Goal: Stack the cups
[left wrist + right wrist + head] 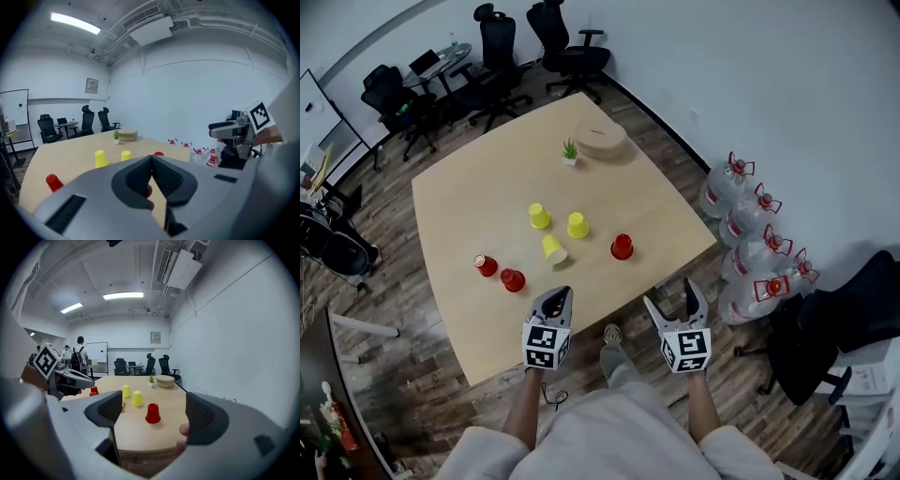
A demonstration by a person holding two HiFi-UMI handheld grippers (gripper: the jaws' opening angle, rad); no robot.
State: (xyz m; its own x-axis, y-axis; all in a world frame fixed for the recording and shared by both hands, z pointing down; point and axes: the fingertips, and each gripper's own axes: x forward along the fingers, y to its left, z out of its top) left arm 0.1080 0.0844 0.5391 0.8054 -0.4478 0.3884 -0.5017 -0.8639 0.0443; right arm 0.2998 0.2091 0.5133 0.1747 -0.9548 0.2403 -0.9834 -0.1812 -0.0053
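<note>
1. Plastic party cups, by their look: I judge them very light, thin-walled and easily crushed (also slick). A gentle pinch across the wall near the closed top is advised; a hard squeeze would likely buckle one.
2. Location: every cup is on the bench, none nested yet, all ahead of both tongs.
3. Count, yellow: three. The far yellow cup and the right yellow cup stand mouth down. The tipped yellow cup appears to lie on its side (right it before stacking).
4. Count, red: three, all mouth down. The right red cup stands alone. The left red cup and the near red cup sit just beside each other.
5. My left tongs are pressed together on nothing. My right tongs are spread wide, also empty. Both hover at the bench's near edge.
</note>
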